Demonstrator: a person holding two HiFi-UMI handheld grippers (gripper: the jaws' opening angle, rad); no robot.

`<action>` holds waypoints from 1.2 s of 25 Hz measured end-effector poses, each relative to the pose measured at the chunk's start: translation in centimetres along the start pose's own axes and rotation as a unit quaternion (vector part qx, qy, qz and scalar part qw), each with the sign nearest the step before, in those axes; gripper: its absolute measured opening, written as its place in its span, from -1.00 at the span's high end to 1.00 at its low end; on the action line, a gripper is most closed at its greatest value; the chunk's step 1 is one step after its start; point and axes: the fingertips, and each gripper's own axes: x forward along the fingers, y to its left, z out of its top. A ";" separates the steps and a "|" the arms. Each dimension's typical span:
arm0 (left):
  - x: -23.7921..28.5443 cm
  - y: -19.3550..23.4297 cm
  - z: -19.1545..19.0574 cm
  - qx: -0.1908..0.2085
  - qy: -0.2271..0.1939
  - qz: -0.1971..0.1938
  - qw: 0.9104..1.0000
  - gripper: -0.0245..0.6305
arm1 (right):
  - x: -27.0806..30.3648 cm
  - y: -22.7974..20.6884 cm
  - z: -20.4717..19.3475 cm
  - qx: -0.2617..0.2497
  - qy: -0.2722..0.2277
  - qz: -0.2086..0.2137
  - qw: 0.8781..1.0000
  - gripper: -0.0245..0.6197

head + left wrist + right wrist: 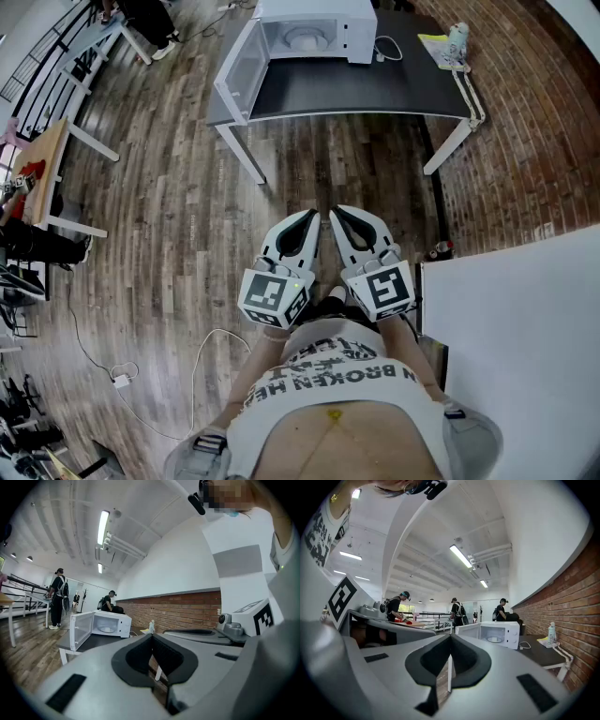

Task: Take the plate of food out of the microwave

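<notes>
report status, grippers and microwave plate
Left gripper and right gripper shut, empty, far back. Microwave door open, plate inside. Only wood floor between.

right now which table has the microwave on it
The black-topped table with white legs, straight ahead; the open white microwave sits on it. The wooden table at left carries none.

Table: dark top (356, 89) on white legs, standing on the plank floor (169, 187).
Left part: 1 white microwave (361, 23), door swung open.
Beside it: white cable (389, 49).
Right end: 1 bottle (458, 37), just beside a yellow sheet (433, 45).
</notes>
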 end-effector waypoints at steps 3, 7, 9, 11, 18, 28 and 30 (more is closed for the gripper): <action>0.2 -0.4 -0.1 -0.003 -0.006 -0.001 1.000 0.90 | -0.4 -0.5 -0.5 0.007 0.001 -0.001 1.000 0.90; 0.0 -0.3 -0.6 -0.013 -0.008 0.003 1.000 0.90 | -0.4 -1.0 -1.3 0.040 0.003 0.002 0.999 0.90; 0.0 0.2 -0.9 -0.020 -0.005 0.007 1.000 0.90 | -0.2 -1.2 -1.9 0.055 0.010 0.008 0.998 0.90; 0.2 1.0 -1.3 -0.027 0.001 0.011 1.000 0.90 | 0.3 -1.3 -2.3 0.067 0.014 0.012 0.998 0.90; 3.5 4.7 -1.6 -0.038 0.012 0.008 0.999 0.90 | 4.0 -2.9 -3.2 0.067 0.026 0.006 0.997 0.90; 11.8 11.1 0.9 -0.039 0.013 -0.048 0.998 0.90 | 13.3 -8.4 -1.9 0.057 0.018 -0.027 0.998 0.90; 13.0 12.5 1.3 -0.040 0.016 -0.055 0.998 0.90 | 15.0 -9.2 -1.8 0.057 0.016 -0.031 0.998 0.90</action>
